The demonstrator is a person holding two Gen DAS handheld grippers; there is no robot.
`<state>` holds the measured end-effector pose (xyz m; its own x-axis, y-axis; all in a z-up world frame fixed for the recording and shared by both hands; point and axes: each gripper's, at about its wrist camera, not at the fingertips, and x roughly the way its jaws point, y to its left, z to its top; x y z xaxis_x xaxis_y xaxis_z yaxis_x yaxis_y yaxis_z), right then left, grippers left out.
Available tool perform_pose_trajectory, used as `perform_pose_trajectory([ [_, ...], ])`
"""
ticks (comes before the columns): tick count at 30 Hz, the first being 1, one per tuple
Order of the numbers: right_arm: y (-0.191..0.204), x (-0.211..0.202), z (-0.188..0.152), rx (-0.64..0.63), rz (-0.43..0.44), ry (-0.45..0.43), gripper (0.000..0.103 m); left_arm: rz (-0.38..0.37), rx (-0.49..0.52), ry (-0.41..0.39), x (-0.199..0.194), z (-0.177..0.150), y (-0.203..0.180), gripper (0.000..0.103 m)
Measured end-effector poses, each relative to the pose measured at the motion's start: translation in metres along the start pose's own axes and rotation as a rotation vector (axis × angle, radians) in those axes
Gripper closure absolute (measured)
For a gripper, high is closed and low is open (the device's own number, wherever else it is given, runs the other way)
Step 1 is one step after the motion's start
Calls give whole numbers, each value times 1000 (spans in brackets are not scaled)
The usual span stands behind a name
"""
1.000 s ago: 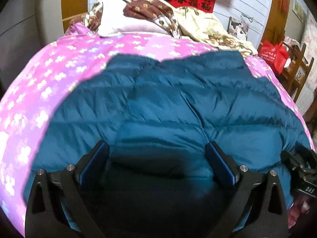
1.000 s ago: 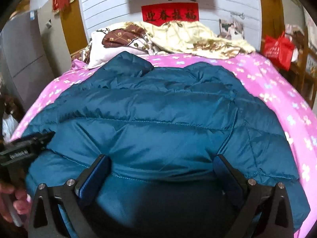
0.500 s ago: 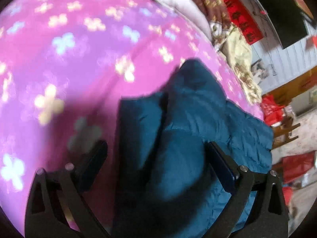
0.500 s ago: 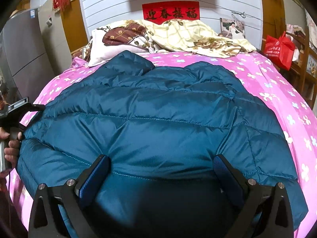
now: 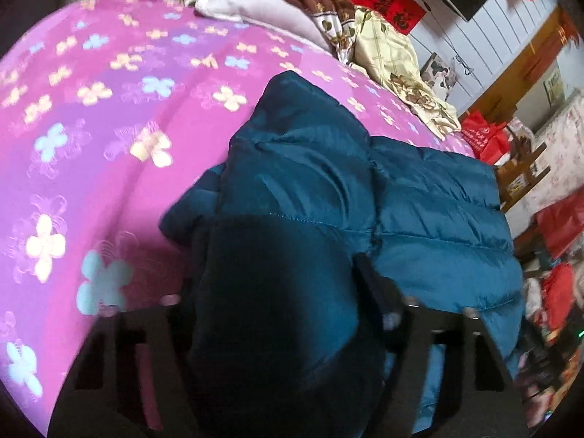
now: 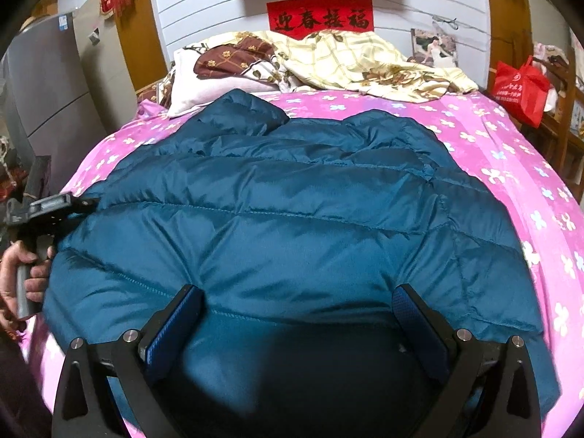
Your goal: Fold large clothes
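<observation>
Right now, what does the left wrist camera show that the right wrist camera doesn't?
Only the left wrist view shows the left gripper, whose jaws have just been closing, around a bunched sleeve at the jacket's edge. Only the right wrist view shows the right gripper open over the hem, and the person's hand on the other gripper's handle. Both show the teal puffer jacket, the pink flowered bedspread and the red banner.

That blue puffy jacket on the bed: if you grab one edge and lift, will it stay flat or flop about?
Probably flop: the jacket already sags in soft folds over the bed. Its quilted padding suggests it is light but bulky. The shiny fabric looks slippery, so the left gripper, closing on a thick fold, may lose it.
</observation>
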<state>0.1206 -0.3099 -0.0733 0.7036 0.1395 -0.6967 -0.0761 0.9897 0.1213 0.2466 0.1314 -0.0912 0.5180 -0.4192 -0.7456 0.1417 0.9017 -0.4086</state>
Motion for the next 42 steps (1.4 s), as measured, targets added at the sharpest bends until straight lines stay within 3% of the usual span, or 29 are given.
perform_pose_trajectory([
  [4,-55,-48,20,77,-122,-155,0,108,84,-45,-2,-7,-17,49],
  [7,-130,-69,34,197,-186,-218,0,160,113,-67,0,-11,-20,49],
  [10,-199,-49,35,355,-83,-128,0,162,105,-68,2,-10,-18,45],
  [12,-211,-39,33,399,-17,-117,0,156,91,-66,3,-9,-15,43],
  [15,-193,-18,46,311,160,-72,0,162,98,-69,3,-10,-14,43],
  [18,-158,2,57,63,119,-2,0,158,95,-67,4,-9,-14,42],
  [20,-157,16,53,17,48,52,0,155,87,-64,4,-9,-13,40],
  [25,-186,31,34,102,37,97,0,165,85,-63,5,-8,-15,37],
  [29,-212,40,20,254,194,81,0,167,74,-60,7,-8,-14,34],
  [36,-196,39,13,201,421,74,0,113,20,-18,12,-7,-2,25],
  [38,-192,36,9,178,442,69,0,101,23,-8,13,-7,-2,23],
  [41,-191,36,9,170,409,54,10,99,26,-2,13,-7,-4,22],
  [42,-191,38,10,171,399,49,18,97,21,-2,13,-7,-3,22],
])
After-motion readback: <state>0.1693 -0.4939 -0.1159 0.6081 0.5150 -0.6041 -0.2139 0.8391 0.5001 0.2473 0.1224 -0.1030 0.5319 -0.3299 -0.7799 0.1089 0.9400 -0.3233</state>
